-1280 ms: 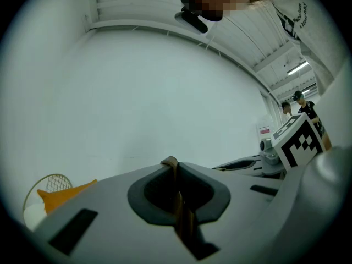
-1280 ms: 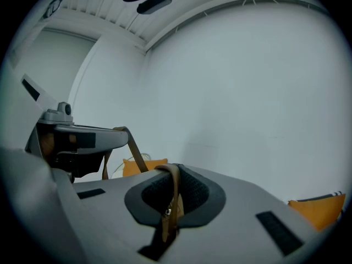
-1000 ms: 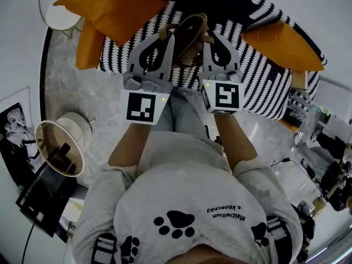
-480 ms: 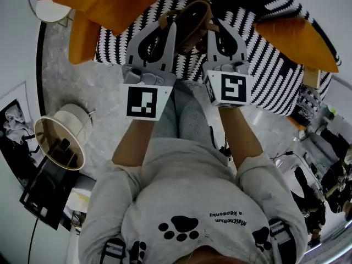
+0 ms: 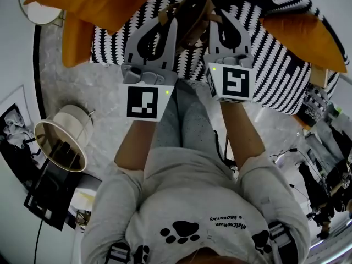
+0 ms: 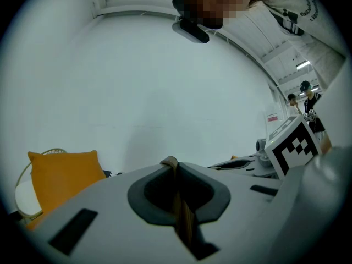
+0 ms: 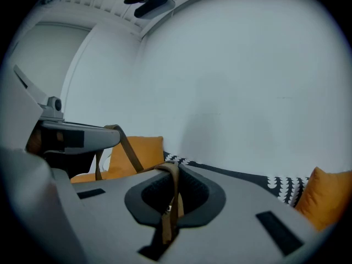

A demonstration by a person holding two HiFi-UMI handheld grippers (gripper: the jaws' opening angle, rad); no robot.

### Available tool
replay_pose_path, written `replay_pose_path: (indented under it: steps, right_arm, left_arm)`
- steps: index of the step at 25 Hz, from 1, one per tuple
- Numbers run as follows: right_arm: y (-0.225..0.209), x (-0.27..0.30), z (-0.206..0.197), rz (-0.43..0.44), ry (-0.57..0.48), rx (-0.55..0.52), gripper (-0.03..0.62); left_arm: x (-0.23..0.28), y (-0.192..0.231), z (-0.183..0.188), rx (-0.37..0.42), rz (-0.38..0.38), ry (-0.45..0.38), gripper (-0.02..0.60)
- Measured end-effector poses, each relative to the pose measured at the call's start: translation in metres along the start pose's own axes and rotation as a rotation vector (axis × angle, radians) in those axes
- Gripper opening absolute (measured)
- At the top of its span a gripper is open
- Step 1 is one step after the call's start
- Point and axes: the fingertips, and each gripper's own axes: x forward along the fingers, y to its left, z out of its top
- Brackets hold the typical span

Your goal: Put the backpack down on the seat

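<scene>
Off to the left of the left gripper (image 5: 169,21) lay an orange cushion (image 5: 93,1). That gripper's jaws were pressed together on the thin brown left strap (image 6: 181,219). Between the two grippers hung the brown backpack (image 5: 192,12), over the black-and-white seat (image 5: 275,76) beyond their tips; whether it touched the seat could not be told. The right gripper (image 5: 212,16) was likewise clamped on the right strap (image 7: 168,213), and a second cushion (image 5: 305,37) lay off to its right.
</scene>
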Motion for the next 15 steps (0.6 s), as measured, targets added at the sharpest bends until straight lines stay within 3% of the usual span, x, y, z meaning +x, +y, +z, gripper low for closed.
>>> replay_pose_path:
  steps: [15]
  right_arm:
    - [-0.002, 0.022, -0.071, 0.000, 0.056, 0.001, 0.032]
  left_arm:
    - [0.017, 0.009, -0.067, -0.004, -0.011, 0.055, 0.025]
